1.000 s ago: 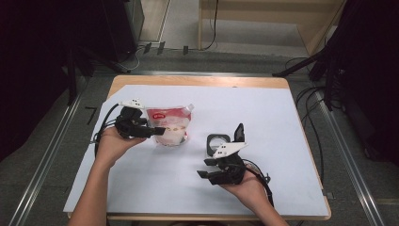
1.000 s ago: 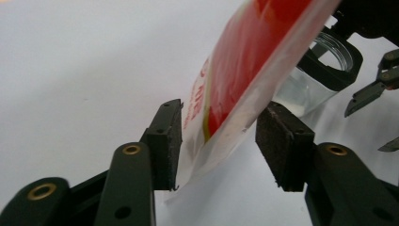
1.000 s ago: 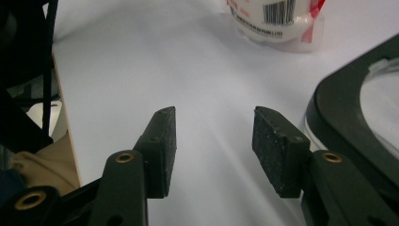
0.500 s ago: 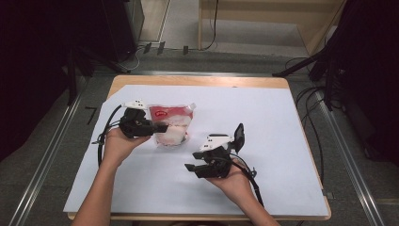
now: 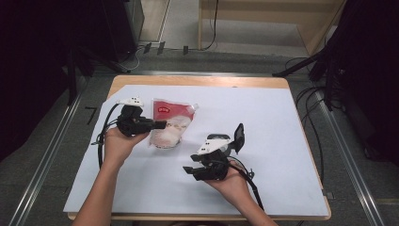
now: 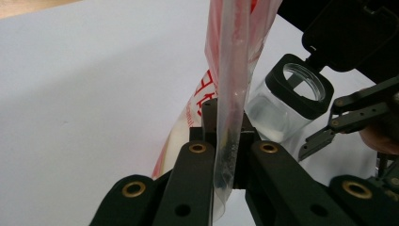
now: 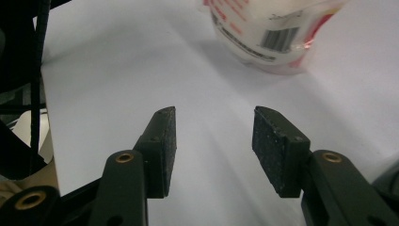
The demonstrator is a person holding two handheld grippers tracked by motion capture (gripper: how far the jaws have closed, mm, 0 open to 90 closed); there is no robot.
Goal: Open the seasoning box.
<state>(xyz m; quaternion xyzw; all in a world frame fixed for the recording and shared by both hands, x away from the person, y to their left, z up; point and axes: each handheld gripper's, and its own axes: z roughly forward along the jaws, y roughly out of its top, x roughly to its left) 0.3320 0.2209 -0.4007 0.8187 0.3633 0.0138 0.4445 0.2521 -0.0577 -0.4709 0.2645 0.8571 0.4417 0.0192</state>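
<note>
Left claw clamped on bag edge, centre-left of frame; right claw agape, empty. Thin film could slip or tear, spilling beside jar.

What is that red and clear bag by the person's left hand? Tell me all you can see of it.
The bag is a soft, see-through plastic pouch with a red top band, red print and a barcode on one face. It holds something pale and lumpy. It sits on the white table cover, near the left side. The left gripper is shut on its thin flat edge, which runs up between the jaws. A clear jar with a black rim stands close behind it.
</note>
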